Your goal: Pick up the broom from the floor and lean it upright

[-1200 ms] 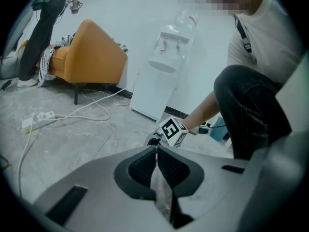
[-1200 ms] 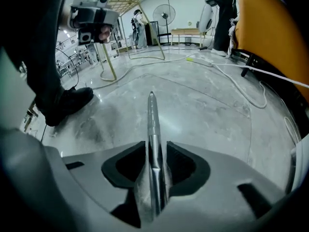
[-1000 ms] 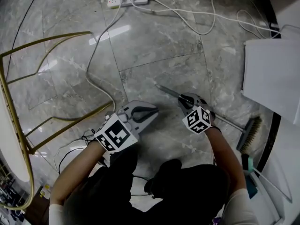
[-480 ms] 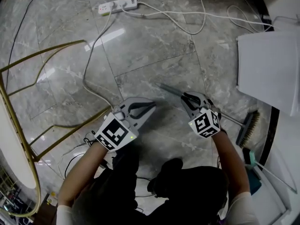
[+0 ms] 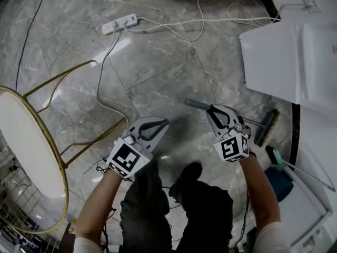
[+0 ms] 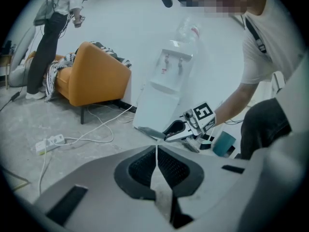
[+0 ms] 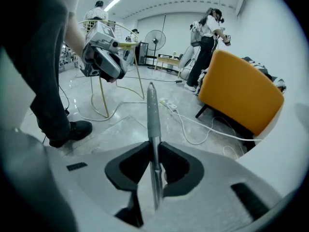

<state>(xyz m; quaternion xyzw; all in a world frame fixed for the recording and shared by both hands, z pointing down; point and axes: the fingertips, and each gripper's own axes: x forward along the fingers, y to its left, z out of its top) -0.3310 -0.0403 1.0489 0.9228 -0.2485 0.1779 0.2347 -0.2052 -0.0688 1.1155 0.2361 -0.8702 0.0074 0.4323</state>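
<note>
Rising since a second ago, both hands have come up off the grey marble floor (image 5: 158, 67), so the pick-up looks done and only the leaning is left; white water dispenser (image 5: 274, 62) at the floor's right edge is, by my guess, the nearest upright face to lean on; white stool (image 5: 26, 141) with gold wire legs stands at the left edge, well apart; broom (image 5: 196, 105) has tilted up with the right hand, handle tip now in the air, brush head (image 5: 267, 126) low just beside the dispenser's foot, can't tell if it touches the floor; right gripper (image 5: 212, 110) clenched on the handle; left gripper (image 5: 165, 122) jaws together on nothing, near the handle, not touching; power strip (image 5: 120, 23) and its white cable (image 5: 98, 86) trail over the floor between stool and broom, snag risk for feet
</note>
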